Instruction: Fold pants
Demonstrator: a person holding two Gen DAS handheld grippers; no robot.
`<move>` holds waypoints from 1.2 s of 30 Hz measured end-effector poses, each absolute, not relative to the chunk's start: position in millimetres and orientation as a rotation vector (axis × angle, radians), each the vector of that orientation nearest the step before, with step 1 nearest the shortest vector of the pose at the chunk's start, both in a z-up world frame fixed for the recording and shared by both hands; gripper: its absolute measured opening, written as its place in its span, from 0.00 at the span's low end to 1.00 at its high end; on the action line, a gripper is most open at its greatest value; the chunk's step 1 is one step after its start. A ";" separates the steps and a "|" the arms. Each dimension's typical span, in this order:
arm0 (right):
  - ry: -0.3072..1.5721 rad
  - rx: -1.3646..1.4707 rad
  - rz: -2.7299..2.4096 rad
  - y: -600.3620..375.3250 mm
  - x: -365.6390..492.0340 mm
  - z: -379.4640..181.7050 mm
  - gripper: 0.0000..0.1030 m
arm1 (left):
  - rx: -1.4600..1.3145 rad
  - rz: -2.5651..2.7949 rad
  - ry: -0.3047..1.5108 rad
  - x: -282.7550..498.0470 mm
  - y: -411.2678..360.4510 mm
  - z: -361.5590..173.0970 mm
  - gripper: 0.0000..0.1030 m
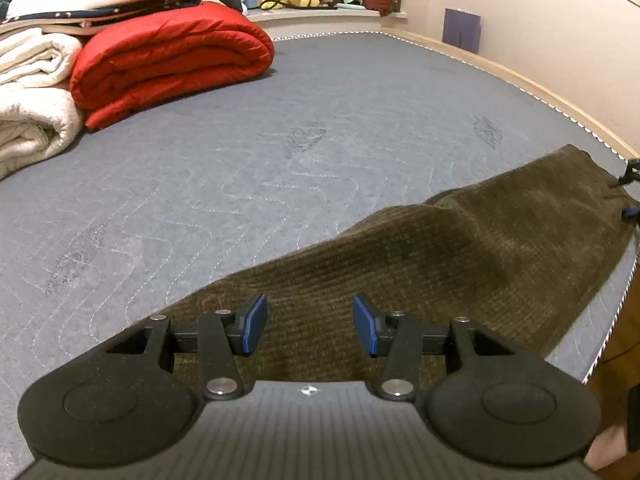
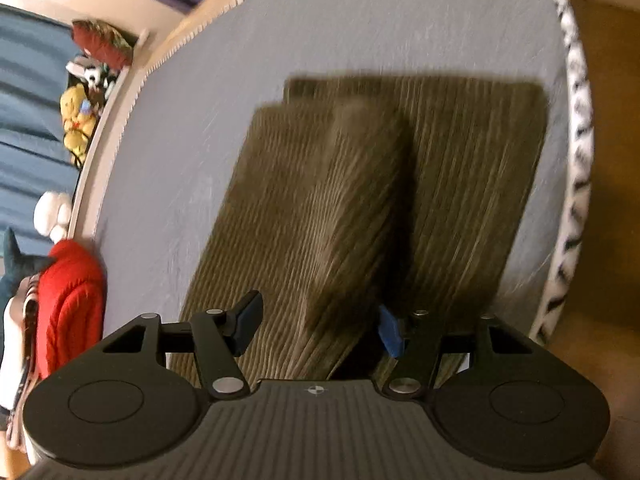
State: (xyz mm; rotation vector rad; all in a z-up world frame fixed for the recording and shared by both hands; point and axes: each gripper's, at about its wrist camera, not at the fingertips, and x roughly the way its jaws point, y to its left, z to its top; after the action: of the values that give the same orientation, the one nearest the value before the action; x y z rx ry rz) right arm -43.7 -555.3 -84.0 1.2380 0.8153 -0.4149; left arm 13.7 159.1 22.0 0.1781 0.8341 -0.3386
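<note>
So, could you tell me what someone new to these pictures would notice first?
Probably the olive-brown corduroy pants, stretched along the near edge of the grey quilted mattress, with one fold of cloth humped up between the spread jaws of the right gripper. Next, the bright red folded quilt at the far left of the bed, beside white blankets. The left gripper hangs open above the pants, holding nothing.

Olive ribbed pants (image 1: 460, 256) on grey quilted mattress (image 1: 240, 160).
</note>
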 end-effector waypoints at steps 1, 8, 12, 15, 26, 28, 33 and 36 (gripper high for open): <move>0.840 1.259 -0.393 -554.1 -42.0 -84.8 0.62 | 0.181 -0.338 0.834 15.1 156.6 22.0 0.51; 0.732 1.260 -0.416 -566.1 -39.1 -76.4 0.61 | 0.215 -0.359 0.823 16.7 136.1 20.4 0.51; 0.493 1.316 -0.512 -594.7 -54.5 -78.6 0.60 | 0.220 -0.350 0.815 17.6 130.6 19.6 0.51; 0.433 1.303 -0.532 -605.1 -59.6 -76.0 0.54 | 0.219 -0.348 0.815 18.8 128.9 19.1 0.51; 0.405 1.008 -0.714 -598.9 -102.0 -27.5 0.09 | 0.241 -0.369 0.814 19.8 117.9 17.7 0.51; 0.460 0.950 -0.820 -603.2 -104.0 -33.6 0.09 | 0.247 -0.375 0.820 20.3 116.8 16.0 0.51; 0.595 1.034 -0.896 -620.3 -109.0 -60.3 0.12 | 0.267 -0.390 0.842 17.4 117.3 10.5 0.53; 0.510 0.879 -0.973 -609.0 -109.2 -31.2 0.49 | 0.276 -0.404 0.861 15.8 117.4 7.1 0.54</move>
State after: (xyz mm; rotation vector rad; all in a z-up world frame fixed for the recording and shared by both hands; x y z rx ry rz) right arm -109.2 -609.0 -31.2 0.8790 0.5103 -0.9726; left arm 15.8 117.4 7.1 0.2762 0.8612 -0.4042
